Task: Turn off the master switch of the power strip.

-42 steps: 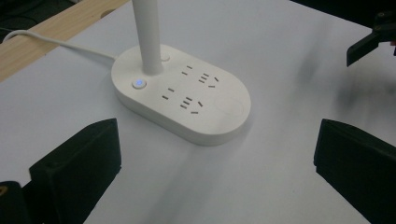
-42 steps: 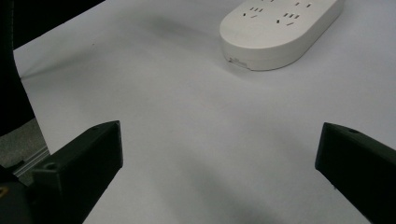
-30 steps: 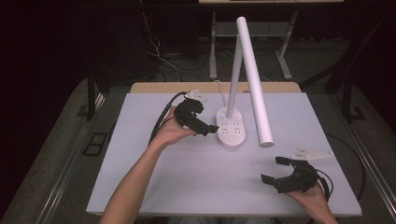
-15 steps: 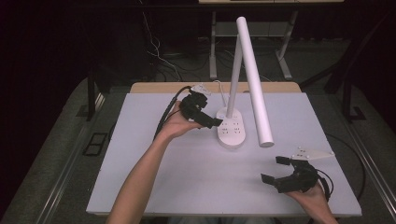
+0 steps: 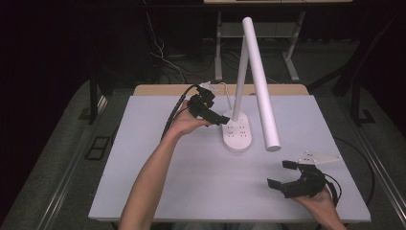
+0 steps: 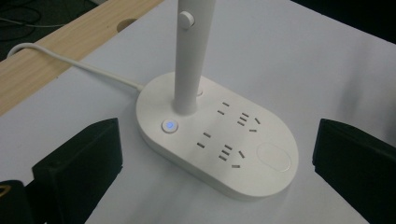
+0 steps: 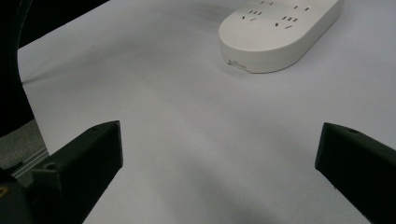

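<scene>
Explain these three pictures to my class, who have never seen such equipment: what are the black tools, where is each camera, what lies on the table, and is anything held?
A person holds two black clamp tools. The high view looks down on the white table: the left gripper hovers beside the desk lamp, and the right gripper waits near the front edge. Each other picture comes from a camera riding on one tool. The left one shows the lamp's base with sockets and a lit button. Both tools' jaws are open, holding nothing.

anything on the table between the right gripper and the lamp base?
Nothing. In the high view, bare white tabletop runs from the right gripper to the lamp base; the right gripper view shows the same bare stretch.
</scene>
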Tool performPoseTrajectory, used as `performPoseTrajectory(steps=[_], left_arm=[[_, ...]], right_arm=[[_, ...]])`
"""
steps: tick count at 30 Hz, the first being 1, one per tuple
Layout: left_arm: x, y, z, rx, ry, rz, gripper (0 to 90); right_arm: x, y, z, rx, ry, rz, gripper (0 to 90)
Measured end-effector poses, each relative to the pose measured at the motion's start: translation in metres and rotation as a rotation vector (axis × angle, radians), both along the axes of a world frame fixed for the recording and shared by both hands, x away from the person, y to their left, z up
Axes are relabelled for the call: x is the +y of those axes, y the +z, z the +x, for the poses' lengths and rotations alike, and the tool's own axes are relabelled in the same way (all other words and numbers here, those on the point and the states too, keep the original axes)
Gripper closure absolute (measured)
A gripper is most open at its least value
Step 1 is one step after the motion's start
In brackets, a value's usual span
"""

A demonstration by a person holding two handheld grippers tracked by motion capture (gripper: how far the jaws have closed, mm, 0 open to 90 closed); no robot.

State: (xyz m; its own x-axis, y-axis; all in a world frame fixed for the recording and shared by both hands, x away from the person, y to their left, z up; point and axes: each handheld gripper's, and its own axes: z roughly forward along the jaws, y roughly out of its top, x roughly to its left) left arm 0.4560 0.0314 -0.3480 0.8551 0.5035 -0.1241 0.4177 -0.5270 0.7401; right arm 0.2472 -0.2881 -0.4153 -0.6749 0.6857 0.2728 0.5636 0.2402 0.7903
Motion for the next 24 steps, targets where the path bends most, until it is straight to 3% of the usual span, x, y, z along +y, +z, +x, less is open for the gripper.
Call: performPoseTrajectory(steps=[1, 3, 5, 7, 10, 12, 16, 17, 21, 24], left_arm=[[0.0, -0.001, 0.002, -0.002, -0.008, 0.013, 0.9], [-0.002, -0.004, 0.005, 0.005, 0.015, -0.008, 1.3], [-0.002, -0.006, 0.008, 0.012, 0.008, 0.013, 2.0], [-0.004, -0.009, 0.01, 0.023, 0.037, -0.021, 2.5], [-0.003, -0.01, 0.016, 0.016, 0.029, -0.006, 4.3], [-0.004, -0.013, 0.018, 0.02, 0.057, -0.028, 5.4], [-0.003, -0.017, 0.024, 0.002, 0.04, -0.004, 7.6], [-0.005, -0.019, 0.024, 0.007, 0.055, -0.022, 8.0], [-0.006, -0.023, 0.027, 0.015, 0.055, -0.017, 10.0], [-0.007, -0.027, 0.029, 0.017, 0.087, -0.032, 14.4]], right_arm=[[0.0, 0.0, 0.0, 0.0, 0.0, 0.0, 0.1], [0.0, 0.0, 0.0, 0.0, 0.001, 0.0, 0.1], [0.0, 0.0, 0.0, -0.002, 0.001, 0.002, 0.1], [-0.001, 0.0, 0.0, -0.002, -0.002, 0.005, 0.1], [-0.001, 0.0, 0.0, -0.002, -0.004, 0.006, 0.1], [-0.001, 0.0, 0.0, -0.001, -0.004, 0.006, 0.1], [-0.001, 0.0, 0.0, -0.005, -0.005, 0.007, 0.1], [-0.001, 0.0, 0.0, -0.005, -0.005, 0.009, 0.1], [0.0, 0.0, 0.001, 0.0, -0.005, 0.007, 0.1], [-0.001, 0.0, 0.0, -0.004, -0.003, 0.005, 0.1]])
